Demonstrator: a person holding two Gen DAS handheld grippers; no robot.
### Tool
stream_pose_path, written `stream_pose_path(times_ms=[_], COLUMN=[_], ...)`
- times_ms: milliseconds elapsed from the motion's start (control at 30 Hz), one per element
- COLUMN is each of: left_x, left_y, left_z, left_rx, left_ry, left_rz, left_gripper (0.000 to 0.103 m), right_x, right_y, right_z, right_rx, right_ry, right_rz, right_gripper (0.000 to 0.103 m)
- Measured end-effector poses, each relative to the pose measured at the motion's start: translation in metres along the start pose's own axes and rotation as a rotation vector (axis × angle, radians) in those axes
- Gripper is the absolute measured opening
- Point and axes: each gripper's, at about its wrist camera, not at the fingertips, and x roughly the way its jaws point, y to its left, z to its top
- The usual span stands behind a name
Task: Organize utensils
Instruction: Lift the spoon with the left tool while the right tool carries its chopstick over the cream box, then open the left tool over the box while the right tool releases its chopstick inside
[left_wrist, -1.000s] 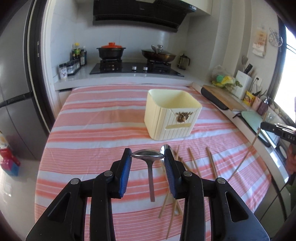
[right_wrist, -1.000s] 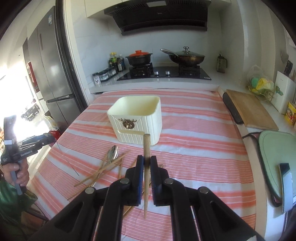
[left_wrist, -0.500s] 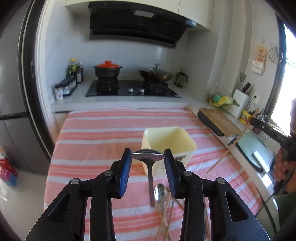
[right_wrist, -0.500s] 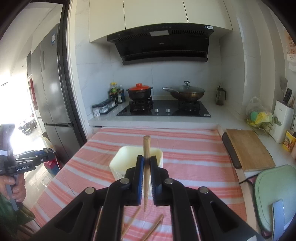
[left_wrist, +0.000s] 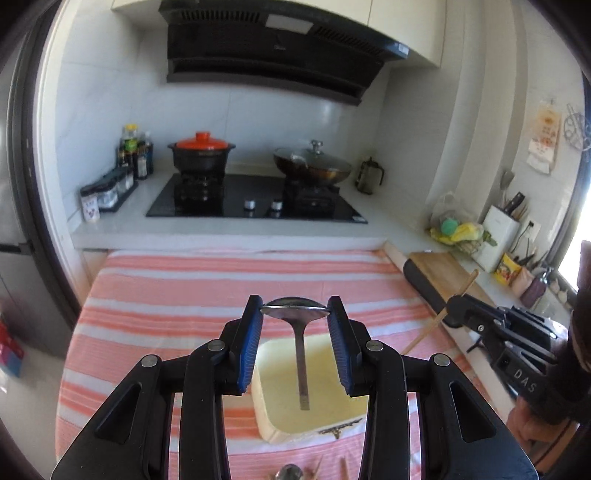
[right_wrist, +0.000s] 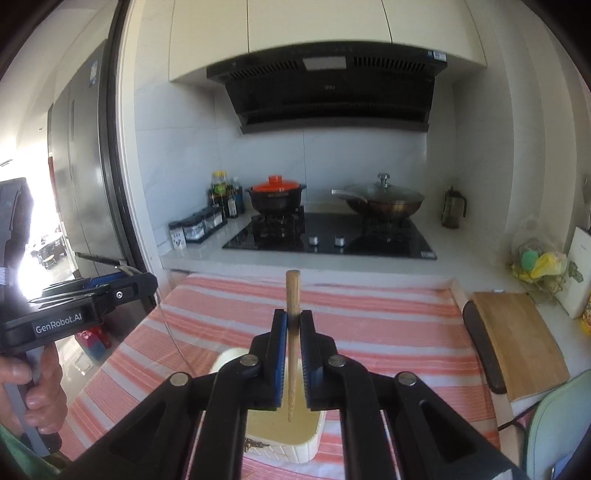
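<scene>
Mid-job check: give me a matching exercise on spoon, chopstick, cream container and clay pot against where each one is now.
Things:
1. spoon
2. chopstick
3. cream container
4. clay pot

Places:
A. on the stove at the back
B. clamped by its bowl in the left gripper
C. on the striped cloth, below both grippers
D. pinched upright in the right gripper

Pairs: 1-B, 2-D, 3-C, 4-A
</scene>
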Motion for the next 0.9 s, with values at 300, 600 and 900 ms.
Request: stream_pose_path(times_ms=[300,600,900], left_x=[0.065,-0.071,-0.162], left_y=[-0.004,0.022,0.044], left_z=[-0.039,-0.080,-0.254], left_rx=[-0.039,0.078,0.043], left_ry=[0.180,0.037,0.076], left_rz=[0.041,0.013,0.132], left_gripper=[0.043,0.092,0.096], right_x=[0.070,-0.041,-0.138], right_y=[-0.014,-0.009,0.007], right_z=[-0.035,-0.054,-0.236], right_rx=[0.061,-0.005,-0.015], right_ry=[0.208,0.056,0.060], right_rz=[0.007,-0.022,-0.219], right_gripper=[0.011,0.054,0.061])
